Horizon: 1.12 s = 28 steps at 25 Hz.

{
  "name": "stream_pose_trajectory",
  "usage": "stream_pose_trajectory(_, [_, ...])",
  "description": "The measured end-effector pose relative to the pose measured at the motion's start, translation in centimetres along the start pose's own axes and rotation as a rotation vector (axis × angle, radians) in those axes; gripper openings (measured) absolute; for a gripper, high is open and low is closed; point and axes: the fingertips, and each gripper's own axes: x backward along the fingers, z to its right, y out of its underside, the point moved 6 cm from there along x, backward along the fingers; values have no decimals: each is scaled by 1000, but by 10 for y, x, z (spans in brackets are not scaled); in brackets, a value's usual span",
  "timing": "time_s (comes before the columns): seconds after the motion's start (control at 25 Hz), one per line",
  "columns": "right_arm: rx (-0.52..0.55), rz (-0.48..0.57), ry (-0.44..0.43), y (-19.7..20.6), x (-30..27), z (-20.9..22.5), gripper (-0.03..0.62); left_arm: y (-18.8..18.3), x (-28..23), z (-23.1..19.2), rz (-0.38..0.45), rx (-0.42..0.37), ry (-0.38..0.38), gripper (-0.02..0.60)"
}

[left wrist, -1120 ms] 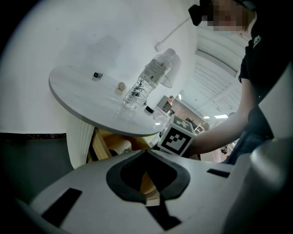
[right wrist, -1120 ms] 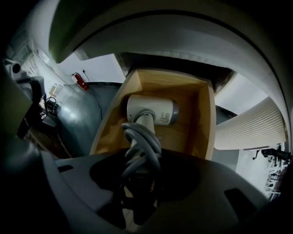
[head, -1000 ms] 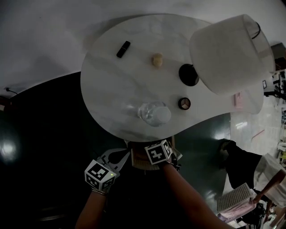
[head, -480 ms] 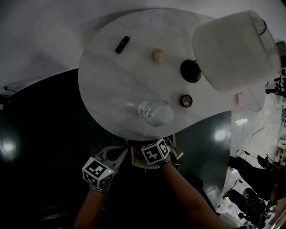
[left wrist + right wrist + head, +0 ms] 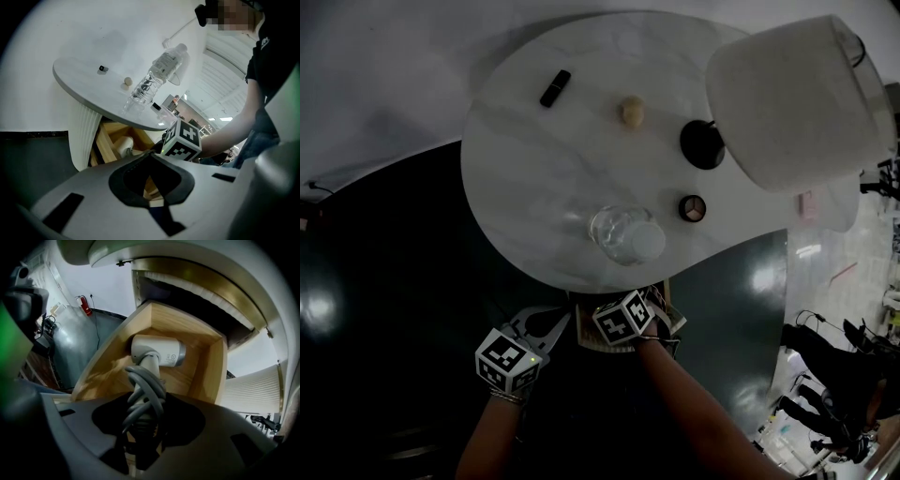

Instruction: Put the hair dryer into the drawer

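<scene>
Right tongs [image 5: 147, 405] clamp the cord-wrapped handle of the hair dryer [image 5: 157, 352]. Its head sits inside the open wooden drawer [image 5: 211, 363] under the desk [image 5: 534, 169]. Left tongs [image 5: 151, 153] are closed and empty, just beside the drawer.

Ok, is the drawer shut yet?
No, the wooden drawer stands open under the tabletop, with the hair dryer inside it.

The hair dryer [image 5: 157, 352] has a white barrel with a silver end, and a grey cord is looped round its handle. It sits barrel-down inside the drawer [image 5: 208, 366], handle pointing up. The drawer is 1 light wooden box, pulled open beneath the tabletop [image 5: 197, 258].
</scene>
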Motion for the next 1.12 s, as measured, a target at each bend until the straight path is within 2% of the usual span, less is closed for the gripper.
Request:
stream_pose_trajectory(0.28, [22,-13,4,7,-7,-3,213,3,0,2,-16,3,2,8])
stream_pose_trajectory(0.52, [2,-29,18,2,-17,-9,215,6,-3,6,-17,12,4,8])
stream_pose_trajectory(0.8, [38,-64,51,2,-28,-7,218,12,-8,11,-29,26,14,8])
stream_pose_trajectory(0.92, [40,-67,30,2,-30,-8,224,13,-10,11,-30,19,20,8])
stream_pose_trajectory(1.12, [77,-93,-12,6,-31,-12,275,11,-13,12,-18,16,24,8])
